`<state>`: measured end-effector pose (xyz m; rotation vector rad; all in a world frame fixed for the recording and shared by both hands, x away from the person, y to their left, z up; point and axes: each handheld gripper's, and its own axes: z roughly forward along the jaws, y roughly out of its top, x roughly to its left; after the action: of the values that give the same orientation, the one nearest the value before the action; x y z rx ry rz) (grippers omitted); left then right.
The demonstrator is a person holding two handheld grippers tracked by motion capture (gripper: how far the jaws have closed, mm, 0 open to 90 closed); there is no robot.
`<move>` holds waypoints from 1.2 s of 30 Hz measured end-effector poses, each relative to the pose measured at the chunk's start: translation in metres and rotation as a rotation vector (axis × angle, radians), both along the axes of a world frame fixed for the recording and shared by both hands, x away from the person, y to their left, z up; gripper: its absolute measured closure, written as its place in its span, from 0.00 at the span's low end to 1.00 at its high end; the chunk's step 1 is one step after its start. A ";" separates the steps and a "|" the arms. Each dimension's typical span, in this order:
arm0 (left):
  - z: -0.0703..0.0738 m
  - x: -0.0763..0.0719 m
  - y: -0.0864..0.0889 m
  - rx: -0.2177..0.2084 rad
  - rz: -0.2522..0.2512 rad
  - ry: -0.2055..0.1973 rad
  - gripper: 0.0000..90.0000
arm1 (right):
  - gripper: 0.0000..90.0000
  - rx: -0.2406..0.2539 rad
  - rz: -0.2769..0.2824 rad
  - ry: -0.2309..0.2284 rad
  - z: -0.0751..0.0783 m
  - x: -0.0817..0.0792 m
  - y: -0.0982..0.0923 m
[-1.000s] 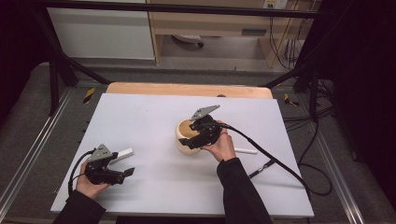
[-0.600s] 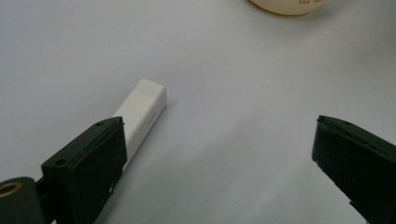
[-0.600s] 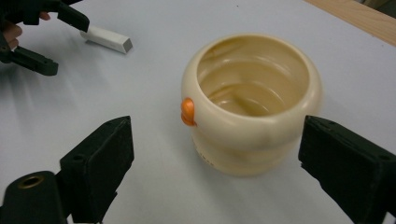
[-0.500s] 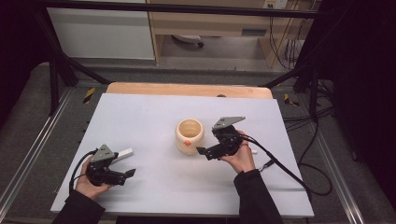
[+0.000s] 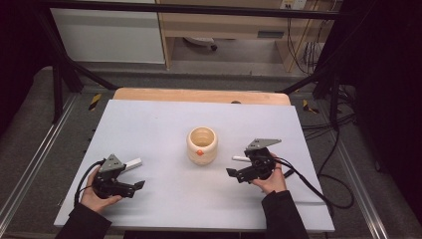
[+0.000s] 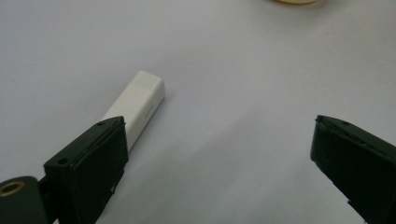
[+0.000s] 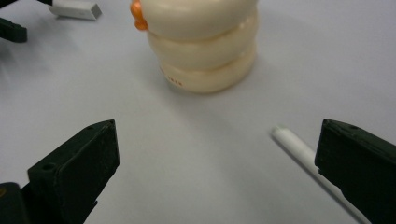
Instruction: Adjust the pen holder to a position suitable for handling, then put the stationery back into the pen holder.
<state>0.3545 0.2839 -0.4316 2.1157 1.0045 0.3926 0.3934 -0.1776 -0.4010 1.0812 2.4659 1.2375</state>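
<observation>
- Cup of cream, ribbed ceramic-looking material is standing upright near the middle of the white table, three rounded rings stacked, with a small orange knob on its near side; its mouth is looking empty from the high view.
- I am holding the right gripper just right of the cup, apart from it; its jaws have just been opening and are now standing spread wide with nothing between them.
- A thin white stick, smooth and round like a pen or straw, is lying flat on the table beside the right gripper's outer jaw, seemingly not touching it.
- I am resting the left gripper at the near left, jaws spread and empty.
- A white rectangular block, matte plastic with squared edges, is lying flat just beyond the left gripper's one jaw, partly hidden behind it.
- I am judging the work as early or between steps: the cup seems set in place and let go, while the stick and the block are both lying loose outside it, so either may be waiting to be picked up.
</observation>
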 end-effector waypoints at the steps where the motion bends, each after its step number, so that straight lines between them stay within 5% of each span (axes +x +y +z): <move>1: 0.000 0.000 0.000 0.004 0.000 -0.002 0.05 | 0.01 -0.004 -0.013 0.004 -0.007 -0.003 -0.007; 7: 0.004 0.000 0.002 0.006 0.002 -0.018 0.05 | 0.01 -0.007 -0.028 0.010 -0.017 -0.012 -0.023; 10: 0.005 0.001 0.005 0.006 0.011 -0.019 0.06 | 0.01 0.041 -0.051 0.020 -0.022 -0.017 -0.035; 13: 0.006 0.003 0.008 0.016 0.016 -0.019 0.06 | 0.01 0.013 -0.068 0.026 -0.027 -0.021 -0.041; 36: 0.023 0.023 0.023 0.073 -0.006 -0.001 0.12 | 0.01 0.021 -0.058 0.030 -0.033 -0.033 -0.054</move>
<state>0.3774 0.3067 -0.4085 2.1824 0.9964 0.4332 0.3606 -0.2320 -0.4345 1.1764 2.4304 1.2419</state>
